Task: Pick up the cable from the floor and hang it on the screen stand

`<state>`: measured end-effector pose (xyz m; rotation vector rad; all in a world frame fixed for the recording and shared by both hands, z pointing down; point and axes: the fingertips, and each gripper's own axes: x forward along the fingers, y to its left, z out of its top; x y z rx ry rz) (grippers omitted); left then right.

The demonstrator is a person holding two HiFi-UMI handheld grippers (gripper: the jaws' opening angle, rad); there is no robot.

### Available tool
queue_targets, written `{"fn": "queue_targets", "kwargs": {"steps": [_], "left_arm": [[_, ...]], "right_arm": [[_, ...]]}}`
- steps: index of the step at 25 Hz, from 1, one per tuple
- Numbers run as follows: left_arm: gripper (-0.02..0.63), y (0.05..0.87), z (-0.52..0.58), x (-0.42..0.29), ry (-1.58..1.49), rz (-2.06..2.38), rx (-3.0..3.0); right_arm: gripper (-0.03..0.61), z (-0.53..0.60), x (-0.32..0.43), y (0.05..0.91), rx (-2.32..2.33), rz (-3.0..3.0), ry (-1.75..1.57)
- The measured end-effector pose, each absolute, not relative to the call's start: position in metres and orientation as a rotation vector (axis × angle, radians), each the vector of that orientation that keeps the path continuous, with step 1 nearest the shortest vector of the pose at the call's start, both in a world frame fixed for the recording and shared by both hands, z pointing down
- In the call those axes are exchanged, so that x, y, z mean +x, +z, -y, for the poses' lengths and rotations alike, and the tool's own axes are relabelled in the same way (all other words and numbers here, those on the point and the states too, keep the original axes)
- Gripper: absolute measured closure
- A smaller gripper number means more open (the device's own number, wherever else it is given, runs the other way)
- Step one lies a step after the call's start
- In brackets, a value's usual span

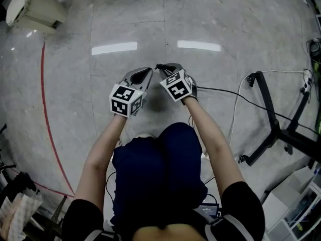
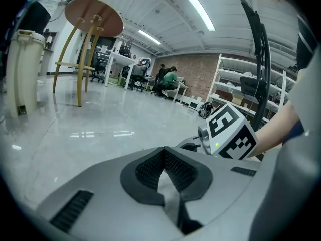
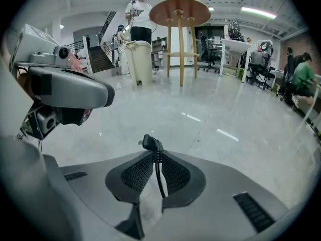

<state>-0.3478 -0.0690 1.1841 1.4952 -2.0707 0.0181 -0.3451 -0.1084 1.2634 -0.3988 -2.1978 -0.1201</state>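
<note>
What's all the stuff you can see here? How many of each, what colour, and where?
floor: one, shiny grey, all around
cable: one, black, plug in the right gripper's jaws, rest trailing right past the screen stand
screen stand: one, black, right side
cord: one, white, by the stand's foot
bin: one, cream, far left
table: one, round, wooden, next to the bin
line: one, red, curved, on the floor at left
shelves: one set, white, far wall
people: at least three, far off, one in green
left gripper: one, grey, jaws together, empty
right gripper: one, grey, jaws shut on the cable
arms: two, bare, reaching forward
</note>
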Motion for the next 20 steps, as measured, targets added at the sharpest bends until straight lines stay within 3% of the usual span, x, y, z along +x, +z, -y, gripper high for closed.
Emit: {"fn": "queue_targets", "kwargs": {"steps": [11, 20], "left_arm": [[0.606, 1.106, 0.063, -0.349, -0.017, 2.071, 1.459], [0.606, 0.991, 0.068, -0.346, -0.064, 2.075, 1.472]], "right_arm": [[0.509, 0.099, -0.343, 1.174, -0.391, 2.193, -0.064], [0.511, 0.105, -0.331, 1.061, -0.327, 2.197, 0.004]]}}
